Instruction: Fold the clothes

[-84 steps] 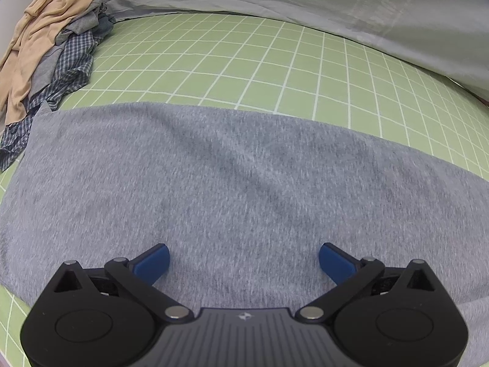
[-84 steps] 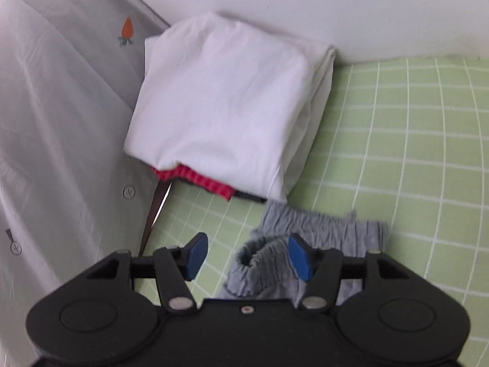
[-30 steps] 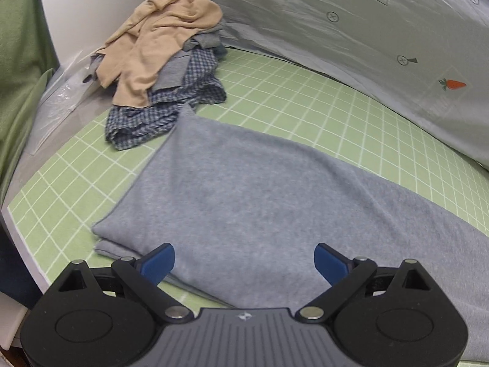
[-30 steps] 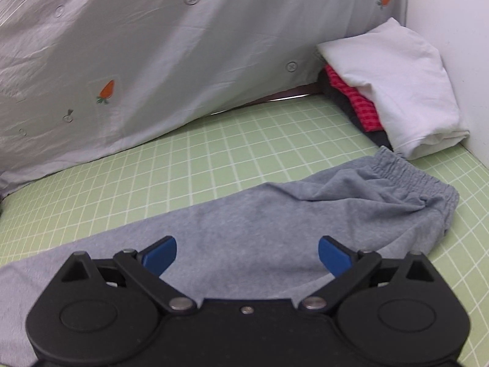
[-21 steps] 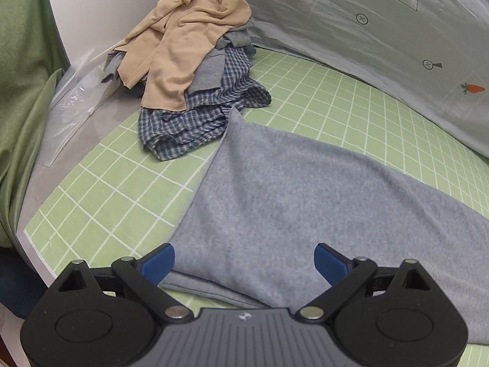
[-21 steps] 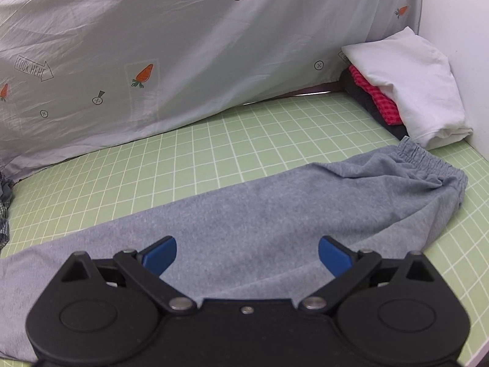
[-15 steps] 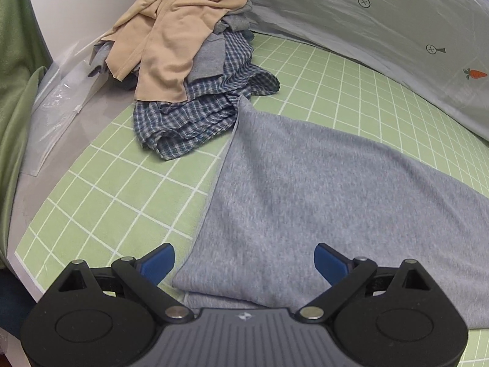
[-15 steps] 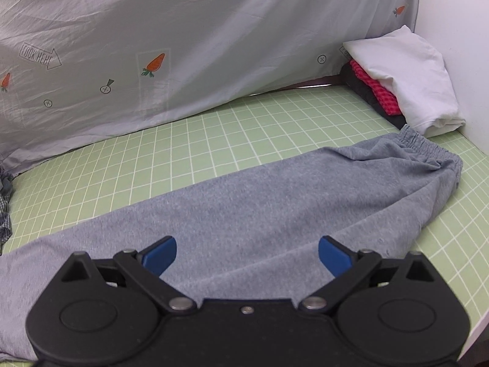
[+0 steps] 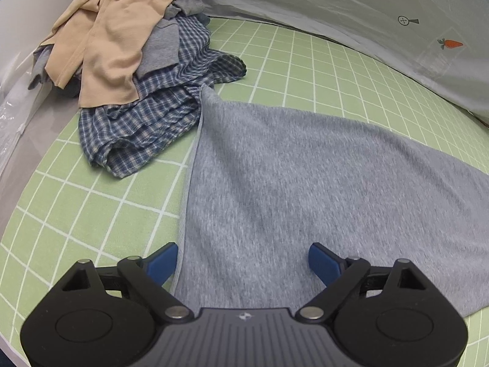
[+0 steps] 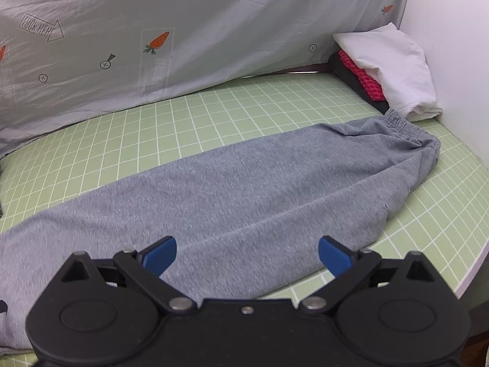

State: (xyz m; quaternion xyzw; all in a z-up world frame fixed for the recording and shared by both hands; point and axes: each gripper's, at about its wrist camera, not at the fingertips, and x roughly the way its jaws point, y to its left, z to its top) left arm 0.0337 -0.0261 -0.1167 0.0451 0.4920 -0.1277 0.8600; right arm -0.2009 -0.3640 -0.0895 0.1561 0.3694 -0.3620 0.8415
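Left gripper (image 9: pixel 243 263) closing, leg-end corner of one grey sweatpants (image 9: pixel 305 177) between pads, ungripped; right gripper (image 10: pixel 247 255) spread wide over the pants, empty. Pants flat on green grid mat (image 10: pixel 214 116), between two clothing piles: unfolded pile (image 9: pixel 131 49), folded stack (image 10: pixel 388 70).

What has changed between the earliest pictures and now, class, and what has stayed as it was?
The left gripper has travelled along the grey trousers to their leg end beside the heap of unfolded clothes; its jaws are closing, with cloth between them, not yet gripped. The right gripper has let go of the elastic waistband and drawn back, open. The trousers still lie flat on the green mat; both clothes piles are unchanged.
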